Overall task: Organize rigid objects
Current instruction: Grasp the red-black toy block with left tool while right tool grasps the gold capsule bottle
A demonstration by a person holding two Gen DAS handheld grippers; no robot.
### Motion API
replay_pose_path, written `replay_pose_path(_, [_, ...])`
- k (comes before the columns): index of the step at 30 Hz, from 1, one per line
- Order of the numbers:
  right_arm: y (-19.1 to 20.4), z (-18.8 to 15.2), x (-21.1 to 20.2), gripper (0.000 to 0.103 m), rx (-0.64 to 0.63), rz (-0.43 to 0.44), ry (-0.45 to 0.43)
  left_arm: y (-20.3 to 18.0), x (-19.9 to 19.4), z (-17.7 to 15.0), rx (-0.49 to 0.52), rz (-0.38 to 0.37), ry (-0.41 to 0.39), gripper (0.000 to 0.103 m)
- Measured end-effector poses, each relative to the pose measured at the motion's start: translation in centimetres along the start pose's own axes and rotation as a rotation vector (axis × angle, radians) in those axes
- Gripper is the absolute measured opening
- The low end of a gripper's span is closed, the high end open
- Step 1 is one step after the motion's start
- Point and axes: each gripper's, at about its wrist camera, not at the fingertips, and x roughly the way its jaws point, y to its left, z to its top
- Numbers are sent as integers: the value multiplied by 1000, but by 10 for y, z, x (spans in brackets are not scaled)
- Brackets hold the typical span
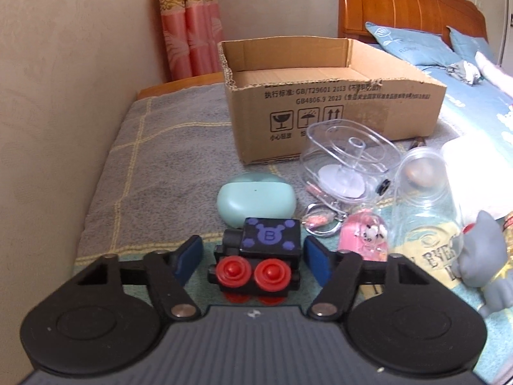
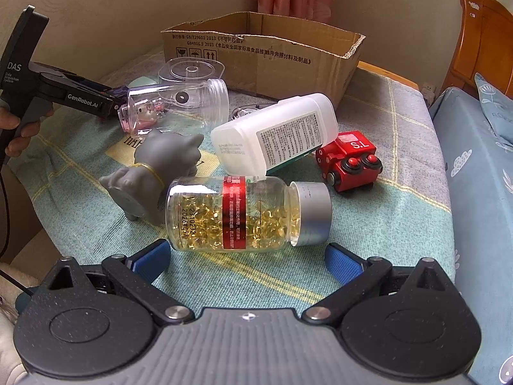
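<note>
On the bed's blanket, the left tool has its blue pads close on either side of a black toy train with red buffers. The train sits well in front of the cardboard box, and I cannot tell if the pads press on it. Between the train and the box lies a mint-green case.

The right tool is spread wide and holds nothing. Just beyond its pads, farthest out from the box, a bottle of golden capsules lies on its side. Closer to the box are a grey figurine, a white bottle lying tilted, and a red toy train. A clear jar lies right before the open box.
</note>
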Motion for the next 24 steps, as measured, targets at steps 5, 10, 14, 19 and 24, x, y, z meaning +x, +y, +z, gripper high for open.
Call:
replay_pose_path(5, [0,2,1,103,5,-5,0,1,-4,-2,-14,-23,15,54])
replay_pose_path(10, [0,3,2,103,6,-8,6,2,-17,-13,-30,-26,28,54])
replay_pose_path(14, [0,8,3,103,2,-28,17,0,-17,-14,-20,-6,34,59])
replay_pose_path(19, [-1,18,0,103,15,-19,-5,-3,-13,-11,-15,3,31,65])
replay_pose_path(24, [-1,25,5,103,54,-44,10,-3,-11,-10,-26,4,31,65])
